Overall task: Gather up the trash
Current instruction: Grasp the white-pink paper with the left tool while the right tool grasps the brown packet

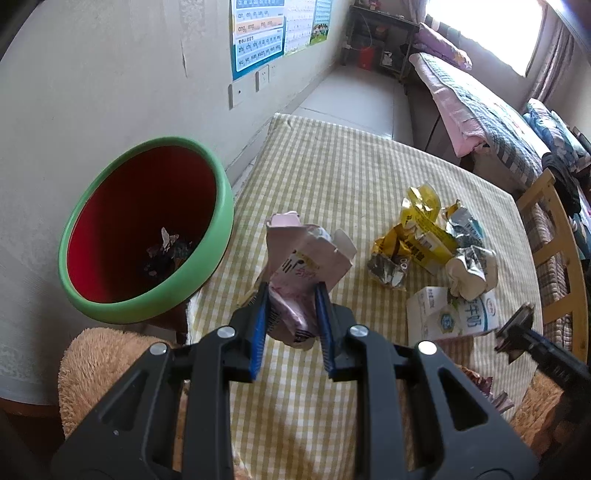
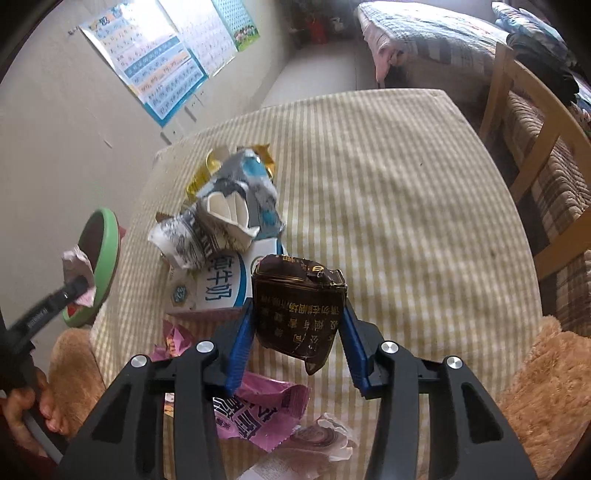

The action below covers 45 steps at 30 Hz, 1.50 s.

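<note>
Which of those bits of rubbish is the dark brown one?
The dark brown packet with gold writing, between the right gripper fingers. The left gripper holds a pink carton; the others on the table are yellow, purple or white.

You see wall poster (image 1: 258,33) bearing pinyin rows: "zhi, chi, shi", "ang, eng, ing". White milk carton (image 1: 452,317) reads "牛奶". Brown wrapper (image 2: 295,314), purple wrapper (image 2: 258,417): characters unreadable.

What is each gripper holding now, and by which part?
The left gripper is shut on the crumpled pink carton, gripped at its lower end. The right gripper has the dark brown wrapper between its fingers, at mid-height.
</note>
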Tool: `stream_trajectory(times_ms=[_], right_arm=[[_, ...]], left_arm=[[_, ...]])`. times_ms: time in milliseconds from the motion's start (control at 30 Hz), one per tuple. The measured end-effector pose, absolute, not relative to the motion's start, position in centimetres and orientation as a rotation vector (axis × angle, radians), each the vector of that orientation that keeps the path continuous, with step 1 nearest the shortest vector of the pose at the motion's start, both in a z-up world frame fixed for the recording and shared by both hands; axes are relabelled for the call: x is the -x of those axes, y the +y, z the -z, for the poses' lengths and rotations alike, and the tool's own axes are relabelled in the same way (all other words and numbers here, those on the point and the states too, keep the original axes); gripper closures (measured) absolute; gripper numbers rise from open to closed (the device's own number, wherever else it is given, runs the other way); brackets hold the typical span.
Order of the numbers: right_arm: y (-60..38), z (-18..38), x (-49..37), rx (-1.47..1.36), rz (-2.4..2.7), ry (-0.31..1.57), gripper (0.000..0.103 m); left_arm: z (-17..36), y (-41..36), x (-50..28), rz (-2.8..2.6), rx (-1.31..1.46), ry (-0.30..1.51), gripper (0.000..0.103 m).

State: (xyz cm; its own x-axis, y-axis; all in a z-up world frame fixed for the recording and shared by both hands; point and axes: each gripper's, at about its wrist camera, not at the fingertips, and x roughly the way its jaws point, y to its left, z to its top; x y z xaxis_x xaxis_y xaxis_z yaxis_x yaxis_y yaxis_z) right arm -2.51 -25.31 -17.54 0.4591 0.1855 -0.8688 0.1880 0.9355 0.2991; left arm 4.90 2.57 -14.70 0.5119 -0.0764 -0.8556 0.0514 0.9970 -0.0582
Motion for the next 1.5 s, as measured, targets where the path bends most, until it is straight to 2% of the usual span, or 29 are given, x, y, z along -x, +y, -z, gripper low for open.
stream_trajectory(times_ms=[533,1067,1500], right_arm=[[-25.3,15.1,2.6,-0.360,-0.005,1.038,0.059],[-24.5,15.4,2.4,-0.347,-0.017,1.053,0.059],[-20.5,9.0,-0.3,-0.264,-0.138,0.894,0.059]], left_arm=[[14.4,3.1,-5.0,0.059,0.007,1.025,0.079],[14.4,4.2,-4.9,0.043,0.023,1.025,0.079],[11.4,5.9,-5.0,0.013,0.051,0.949,0.079]])
